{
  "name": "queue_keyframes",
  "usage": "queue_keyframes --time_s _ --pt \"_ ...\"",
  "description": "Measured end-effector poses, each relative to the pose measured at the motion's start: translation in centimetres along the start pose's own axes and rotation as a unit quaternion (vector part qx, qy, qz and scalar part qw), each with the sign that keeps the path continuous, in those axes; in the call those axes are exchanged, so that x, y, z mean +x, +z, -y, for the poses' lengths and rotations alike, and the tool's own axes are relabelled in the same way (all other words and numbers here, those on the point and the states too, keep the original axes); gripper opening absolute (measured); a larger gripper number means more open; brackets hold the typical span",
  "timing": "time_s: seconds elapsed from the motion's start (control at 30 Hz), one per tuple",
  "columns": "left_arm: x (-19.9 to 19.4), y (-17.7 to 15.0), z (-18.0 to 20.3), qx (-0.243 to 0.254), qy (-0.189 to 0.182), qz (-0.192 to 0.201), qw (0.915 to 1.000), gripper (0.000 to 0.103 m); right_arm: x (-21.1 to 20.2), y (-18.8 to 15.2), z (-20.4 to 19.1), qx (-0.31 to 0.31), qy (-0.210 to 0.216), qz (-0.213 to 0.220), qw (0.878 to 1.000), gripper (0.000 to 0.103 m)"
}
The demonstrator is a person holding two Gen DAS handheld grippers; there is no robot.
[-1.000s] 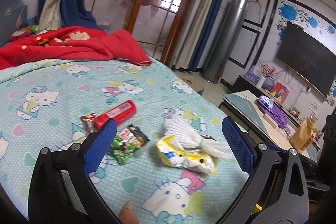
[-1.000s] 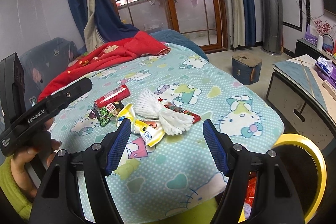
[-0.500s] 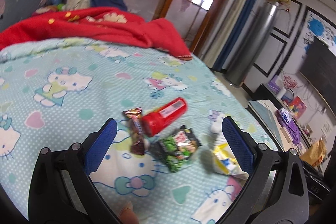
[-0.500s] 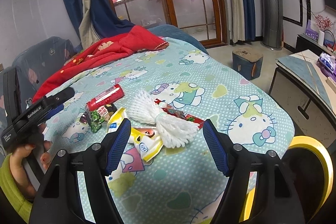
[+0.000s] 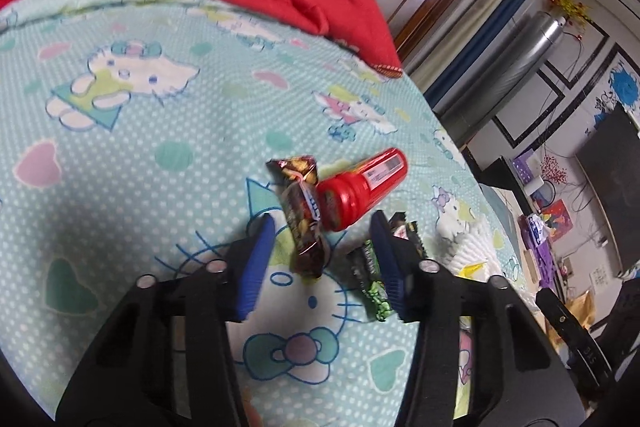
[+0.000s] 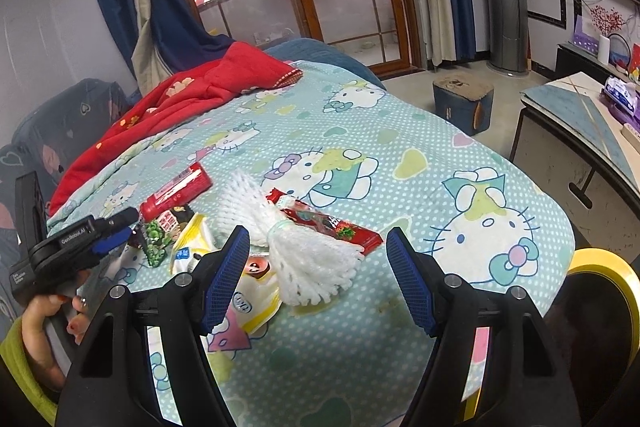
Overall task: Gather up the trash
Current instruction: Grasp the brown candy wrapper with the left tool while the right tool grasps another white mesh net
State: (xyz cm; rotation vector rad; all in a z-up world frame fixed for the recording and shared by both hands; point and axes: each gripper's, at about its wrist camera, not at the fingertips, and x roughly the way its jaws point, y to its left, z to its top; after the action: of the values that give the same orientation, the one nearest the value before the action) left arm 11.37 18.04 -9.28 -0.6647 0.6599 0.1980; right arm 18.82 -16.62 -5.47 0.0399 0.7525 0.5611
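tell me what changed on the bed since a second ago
The left gripper came down over the dark candy wrapper beside the red bottle; its jaws have just been closing around it, not yet pressing. The right gripper edged toward the white foam net, open. Trash unmoved.

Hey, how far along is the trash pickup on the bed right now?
Nothing looks collected yet. The left gripper has just been closing around the brown wrapper, pads not yet touching it. The right gripper hangs open over the white foam net. Left on the bed: red bottle, green wrapper, yellow wrapper, red wrapper.
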Motion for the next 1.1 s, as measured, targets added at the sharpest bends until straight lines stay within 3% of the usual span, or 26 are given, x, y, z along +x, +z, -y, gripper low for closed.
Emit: queue_keyframes --time_s 0.27,0.37,0.43,0.5,0.6,1.1 --pt "0.4 -0.1 -0.5 -0.014 -0.003 -0.014 0.9998 0.027 1.1 -0.4 0.0 0.000 0.008 -0.016 1.000 0.066" --pt "0.4 -0.2 -0.6 -0.014 0.000 -0.015 0.9998 0.024 1.5 -0.7 0.0 0.000 0.013 -0.026 1.000 0.056" --pt "0.4 -0.2 -0.6 -0.015 0.000 -0.015 0.9998 0.021 1.6 -0.9 -0.1 -0.002 0.017 -0.032 0.999 0.041" --pt "0.5 -0.3 -0.8 -0.020 -0.001 -0.017 0.9997 0.017 1.6 -1.0 -0.1 -0.003 0.020 -0.036 0.999 0.033" --pt "0.5 -0.2 -1.1 -0.028 -0.004 -0.019 0.9994 0.011 1.3 -1.2 -0.3 -0.008 0.025 -0.036 0.999 0.025" --pt "-0.6 0.1 -0.9 -0.027 -0.019 0.001 0.9995 0.010 -1.0 -1.1 -1.1 -0.018 0.036 -0.019 0.999 0.018"
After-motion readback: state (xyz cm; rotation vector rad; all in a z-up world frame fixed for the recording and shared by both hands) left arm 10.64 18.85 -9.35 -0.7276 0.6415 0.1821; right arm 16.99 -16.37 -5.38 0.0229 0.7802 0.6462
